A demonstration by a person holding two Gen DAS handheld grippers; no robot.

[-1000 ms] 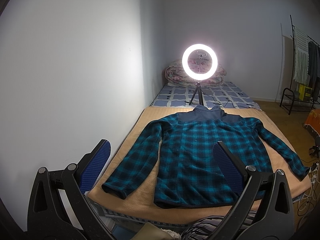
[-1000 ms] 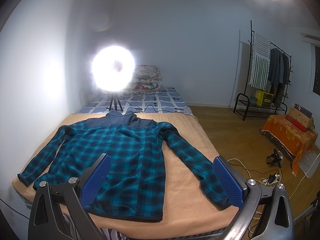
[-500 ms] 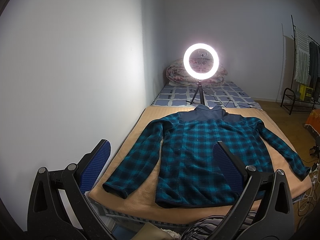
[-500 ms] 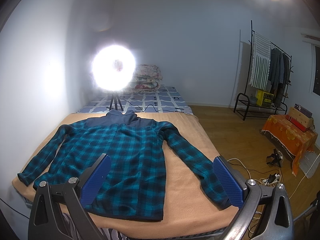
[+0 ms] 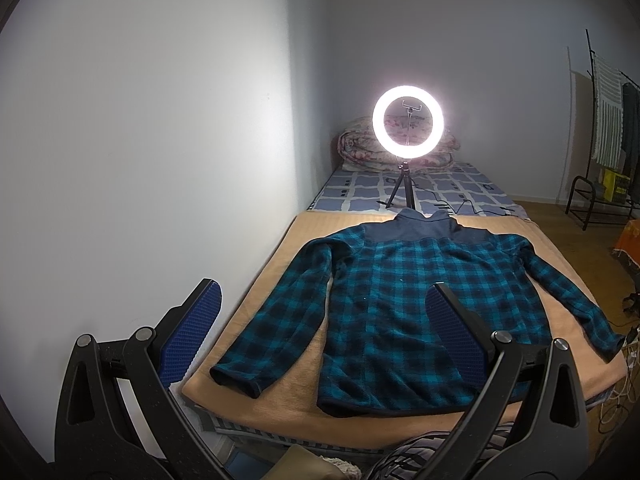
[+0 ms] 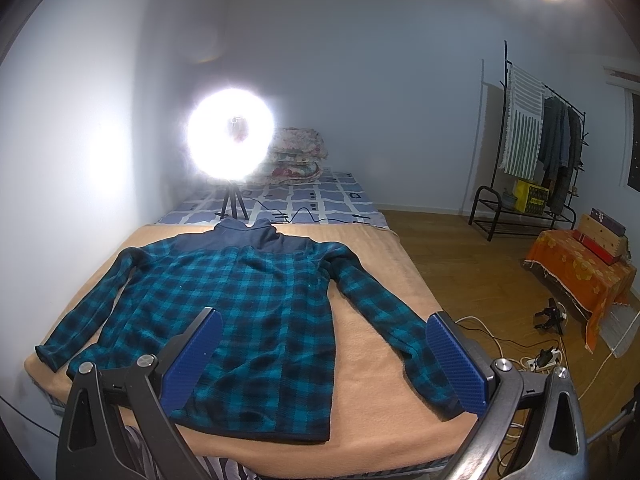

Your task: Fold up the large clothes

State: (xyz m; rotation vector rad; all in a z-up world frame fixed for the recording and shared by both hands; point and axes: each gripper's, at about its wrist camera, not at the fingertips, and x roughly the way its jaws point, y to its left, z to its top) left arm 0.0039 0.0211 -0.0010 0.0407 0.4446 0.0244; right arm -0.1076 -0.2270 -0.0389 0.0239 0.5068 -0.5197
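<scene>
The left gripper (image 5: pixel 320 320) has its jaws spread wide, the blue pads (image 5: pixel 192 336) holding and touching nothing, above the near edge of the bed. The right gripper (image 6: pixel 324 354) is equally spread and holds nothing. The teal plaid jacket (image 5: pixel 412 312) lies flat on the tan blanket (image 5: pixel 292 396), sleeves extended to both sides, collar toward the ring light (image 5: pixel 407 127).

fuzzy fleece jacket (image 5: pixel 404 304), glossy wood floor (image 6: pixel 480 264)
</scene>
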